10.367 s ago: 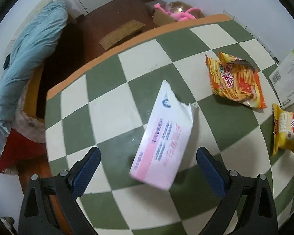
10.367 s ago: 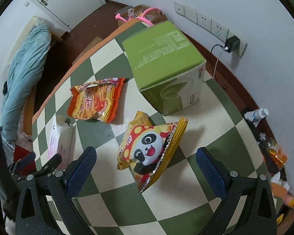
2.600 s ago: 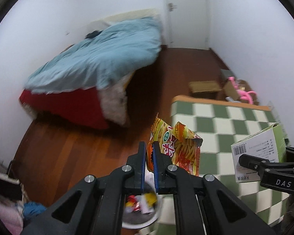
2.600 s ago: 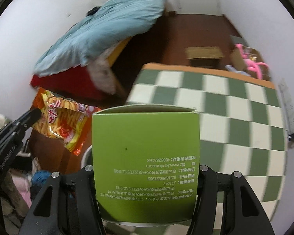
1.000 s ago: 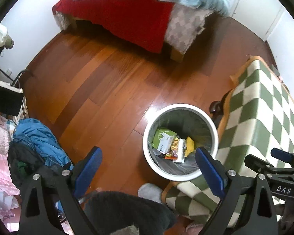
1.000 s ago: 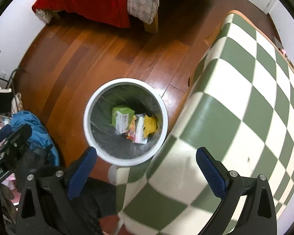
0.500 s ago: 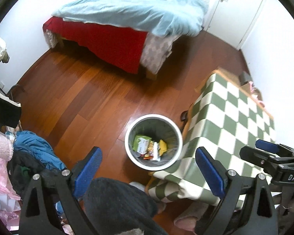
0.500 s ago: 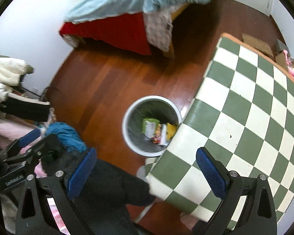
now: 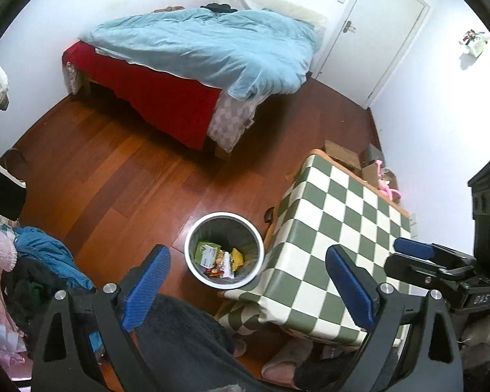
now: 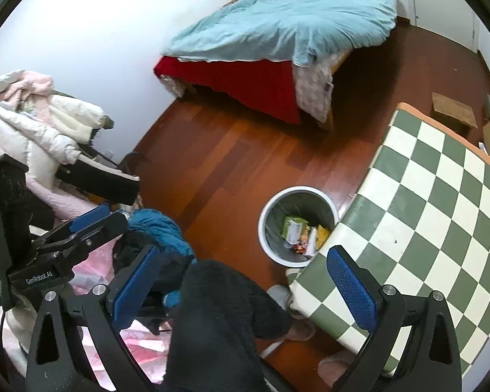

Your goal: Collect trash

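While lying heaped at the bottom of the white bin point(image 9: 223, 215), needs no holding at all: green box point(image 9: 207, 252) on its side, snack wrappers point(image 9: 227, 261) beside and touching it, walls all round to keep the lot from spilling. Stands on the wooden floor point(image 9: 130, 179) just beside the near corner of the checkered worktop point(image 9: 339, 222), probably so as to take a drop straight off the edge. Shows no litter on the green and white squares in either view, so likely nothing more to fetch; cannot be sure, with part of the worktop cut off by the frame.

Left hand-held gripper point(image 9: 246, 261): spread wide, blue pads well apart, nothing between, held high over bin and worktop corner. Right hand-held gripper point(image 10: 241, 258): likewise spread and empty, raised alongside, over the worktop edge. Fits a job at or near its end, with both free for another pick if needed.

Further out: slippers point(image 9: 285, 361) on the floor below, heap of clothes point(image 10: 32, 124) to one side, bed point(image 9: 205, 42) under a blue quilt, white door point(image 9: 375, 32).
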{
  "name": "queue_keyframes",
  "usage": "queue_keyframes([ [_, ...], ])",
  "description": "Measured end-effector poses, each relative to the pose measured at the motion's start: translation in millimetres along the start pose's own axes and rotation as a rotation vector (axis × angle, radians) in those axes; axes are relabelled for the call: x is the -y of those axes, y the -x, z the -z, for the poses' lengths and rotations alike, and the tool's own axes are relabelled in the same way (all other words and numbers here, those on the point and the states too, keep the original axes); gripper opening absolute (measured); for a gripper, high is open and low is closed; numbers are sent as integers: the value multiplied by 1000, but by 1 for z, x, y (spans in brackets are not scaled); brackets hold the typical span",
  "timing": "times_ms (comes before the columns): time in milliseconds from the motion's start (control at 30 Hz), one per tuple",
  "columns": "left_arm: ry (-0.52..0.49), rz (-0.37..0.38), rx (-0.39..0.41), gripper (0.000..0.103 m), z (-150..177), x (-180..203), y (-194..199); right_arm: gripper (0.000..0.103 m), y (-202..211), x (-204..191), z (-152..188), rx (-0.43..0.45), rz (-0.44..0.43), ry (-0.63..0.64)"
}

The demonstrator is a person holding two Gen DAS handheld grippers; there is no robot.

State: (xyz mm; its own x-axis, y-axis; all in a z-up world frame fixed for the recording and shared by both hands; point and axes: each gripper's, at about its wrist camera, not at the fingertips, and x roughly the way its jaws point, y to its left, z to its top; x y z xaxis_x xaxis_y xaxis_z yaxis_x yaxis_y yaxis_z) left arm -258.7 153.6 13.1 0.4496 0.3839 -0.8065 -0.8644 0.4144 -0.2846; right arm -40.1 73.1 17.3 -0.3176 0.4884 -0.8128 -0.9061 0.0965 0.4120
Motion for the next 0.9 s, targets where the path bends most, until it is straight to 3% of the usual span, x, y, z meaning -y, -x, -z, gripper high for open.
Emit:
queue_keyframes([
  [700,5,33,-41,97,13,-2,6,103,-6,-3,11,-67,-38,-17],
  [900,0,40,-50,103,13,-1,3,103,-11,4,13,-80,-39,-36],
])
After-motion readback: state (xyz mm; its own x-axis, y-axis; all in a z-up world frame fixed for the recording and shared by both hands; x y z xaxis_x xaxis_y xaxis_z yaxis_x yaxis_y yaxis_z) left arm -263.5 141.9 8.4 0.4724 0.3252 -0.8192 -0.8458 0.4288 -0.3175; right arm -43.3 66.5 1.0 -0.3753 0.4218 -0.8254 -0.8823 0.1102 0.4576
